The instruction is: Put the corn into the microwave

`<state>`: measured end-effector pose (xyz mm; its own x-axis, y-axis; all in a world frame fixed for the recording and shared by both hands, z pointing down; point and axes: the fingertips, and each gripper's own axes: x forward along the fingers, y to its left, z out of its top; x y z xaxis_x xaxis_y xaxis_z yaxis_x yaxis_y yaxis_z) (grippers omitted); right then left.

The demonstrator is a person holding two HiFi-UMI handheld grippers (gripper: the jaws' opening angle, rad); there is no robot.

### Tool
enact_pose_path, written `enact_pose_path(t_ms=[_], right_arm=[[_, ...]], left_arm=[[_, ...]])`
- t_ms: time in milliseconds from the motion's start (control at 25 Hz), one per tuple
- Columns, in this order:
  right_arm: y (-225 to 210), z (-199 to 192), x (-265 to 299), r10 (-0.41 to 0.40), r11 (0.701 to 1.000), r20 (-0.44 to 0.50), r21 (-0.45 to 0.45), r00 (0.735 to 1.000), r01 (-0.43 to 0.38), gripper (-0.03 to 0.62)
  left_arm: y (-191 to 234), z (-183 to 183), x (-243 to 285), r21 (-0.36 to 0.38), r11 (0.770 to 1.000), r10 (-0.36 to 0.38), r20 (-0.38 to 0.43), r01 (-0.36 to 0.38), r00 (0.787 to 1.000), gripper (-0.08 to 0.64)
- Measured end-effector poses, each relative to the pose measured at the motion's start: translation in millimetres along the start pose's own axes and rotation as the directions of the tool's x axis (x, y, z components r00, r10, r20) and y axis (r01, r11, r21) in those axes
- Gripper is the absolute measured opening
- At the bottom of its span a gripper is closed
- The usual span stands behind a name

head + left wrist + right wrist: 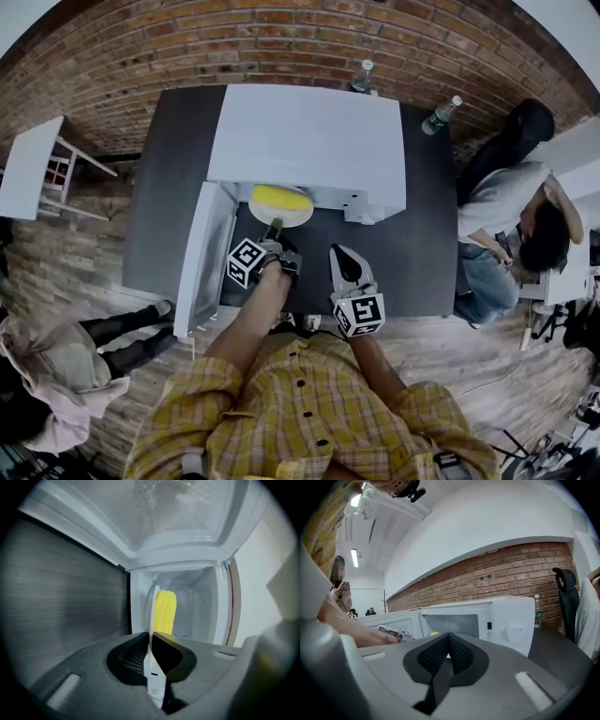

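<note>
The yellow corn [279, 198] lies on a white plate [283, 217] at the mouth of the white microwave [309, 141], whose door [202, 258] hangs open to the left. My left gripper [275, 230] is shut on the plate's near rim. In the left gripper view the plate [151, 616] runs edge-on between the jaws, and the corn [165, 612] sits beyond them inside the white cavity. My right gripper [342, 258] hovers just right of the plate, shut and empty. In the right gripper view the microwave [506, 620] is ahead, with a speck of corn [434, 633] showing.
The microwave stands on a dark table [427, 234]. Two water bottles [362, 75] [441, 114] stand at the table's back edge. A person [511, 225] sits to the right of the table. A white side table [33, 164] is at the far left.
</note>
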<state>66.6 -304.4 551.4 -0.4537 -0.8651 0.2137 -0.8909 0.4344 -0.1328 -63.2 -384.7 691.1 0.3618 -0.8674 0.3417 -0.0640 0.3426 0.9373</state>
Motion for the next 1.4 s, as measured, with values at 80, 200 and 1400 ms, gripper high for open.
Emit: enact_pose_path(t_ms=[80, 200, 1400], right_arm=[[-1.8, -0.4, 1.9, -0.002, 1.0, -0.003, -0.001, 1.0, 0.002, 0.003], [-5.4, -1.9, 4.2, -0.007, 1.0, -0.009, -0.008, 1.0, 0.007, 0.003], [-22.9, -1.5, 18.0, -0.04, 0.999, -0.025, 0.0, 0.999, 0.04, 0.003]], left_arm=[[1.1, 0.3, 5.8, -0.005, 1.0, 0.007, 0.0, -0.007, 1.0, 0.026], [3.1, 0.6, 14.7, -0.01, 1.0, 0.013, 0.003, -0.013, 1.0, 0.028], [0.7, 15.0, 62.1, -0.037, 0.997, 0.062, 0.01, -0.062, 0.998, 0.021]])
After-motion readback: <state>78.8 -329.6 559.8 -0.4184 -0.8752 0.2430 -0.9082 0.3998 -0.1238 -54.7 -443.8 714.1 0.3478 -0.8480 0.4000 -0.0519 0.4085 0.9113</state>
